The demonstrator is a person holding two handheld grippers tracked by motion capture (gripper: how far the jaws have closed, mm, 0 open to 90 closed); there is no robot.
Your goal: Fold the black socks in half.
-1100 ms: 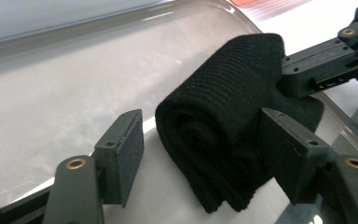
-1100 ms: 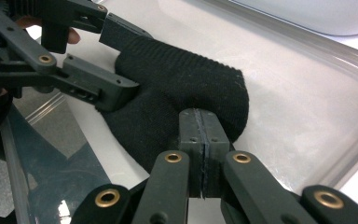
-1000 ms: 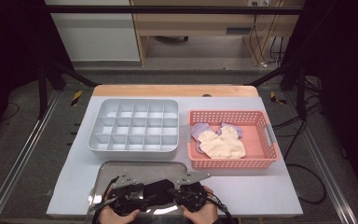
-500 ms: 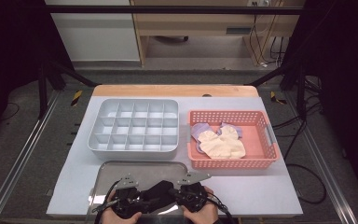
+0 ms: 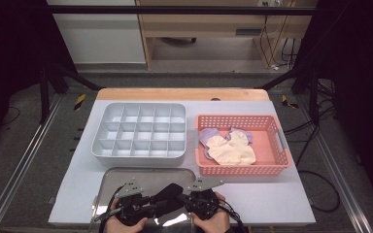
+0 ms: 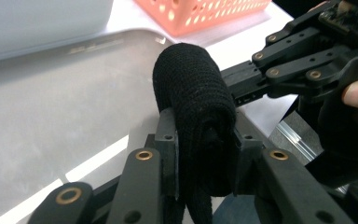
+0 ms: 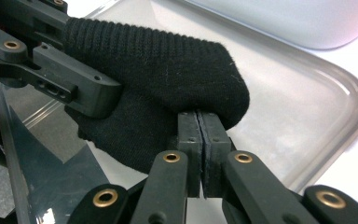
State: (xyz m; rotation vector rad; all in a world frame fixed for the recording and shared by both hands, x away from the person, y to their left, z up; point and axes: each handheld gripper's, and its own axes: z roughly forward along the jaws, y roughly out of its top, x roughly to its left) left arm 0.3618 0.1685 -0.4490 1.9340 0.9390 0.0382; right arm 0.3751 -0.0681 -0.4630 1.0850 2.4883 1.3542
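Note:
A black knitted sock [image 5: 169, 195] is held between both grippers low over a shiny metal tray [image 5: 126, 175] at the table's front edge. The left gripper [image 6: 204, 126] is shut on the sock [image 6: 193, 102], which is rolled into a thick bundle standing up between its jaws. My right gripper [image 7: 198, 122] has its jaws pressed together on a thin edge of the sock [image 7: 158, 70], with the left gripper [image 7: 74, 88] just beyond. In the high view the left gripper [image 5: 145, 206] and right gripper [image 5: 190, 200] almost touch, a hand behind each.
Behind the tray stands a grey box [image 5: 141, 131] with several compartments. To its right an orange basket [image 5: 274, 128] holds cream and lilac socks [image 5: 230, 148]. The white table ends close to the hands; dark frame rails run along both sides.
Both hands have hardly shifted. The black sock now bunches a little higher between the two grippers than a second ago.

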